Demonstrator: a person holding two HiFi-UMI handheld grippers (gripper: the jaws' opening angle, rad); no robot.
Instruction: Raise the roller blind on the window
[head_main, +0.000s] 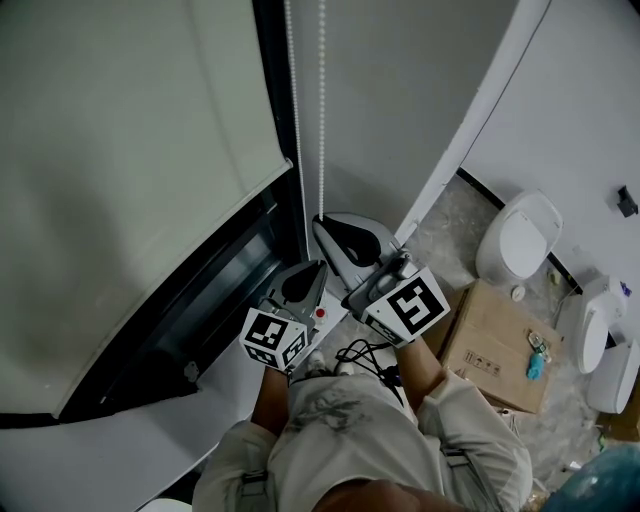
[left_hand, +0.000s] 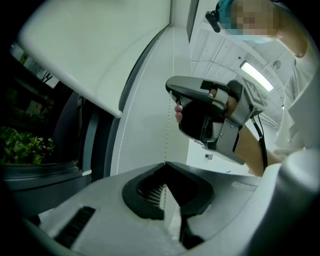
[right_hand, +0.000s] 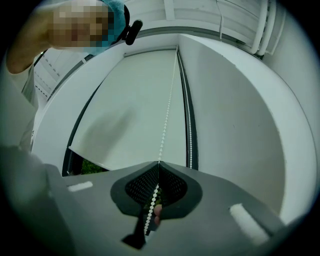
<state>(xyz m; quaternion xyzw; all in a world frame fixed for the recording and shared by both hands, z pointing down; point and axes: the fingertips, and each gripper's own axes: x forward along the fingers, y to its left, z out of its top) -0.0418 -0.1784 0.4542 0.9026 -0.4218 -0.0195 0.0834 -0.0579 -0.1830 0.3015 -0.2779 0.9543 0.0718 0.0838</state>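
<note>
White walls and a speckled floor (head_main: 445, 225) surround the window, with a toilet (head_main: 520, 238) and a cardboard box (head_main: 495, 345) off to the person's right. The roller blind (head_main: 130, 150) hangs partly lowered, with dark glass showing under its bottom bar. Its bead chain (head_main: 322, 110) runs vertically just right of the blind, straight above both tools. The right gripper (right_hand: 159, 164) is clamped on that strand, and the left gripper (left_hand: 164, 164) pinches the same strand just below. A second strand (right_hand: 190, 125) hangs free alongside. The next move is probably a pull straight down along the chain.
</note>
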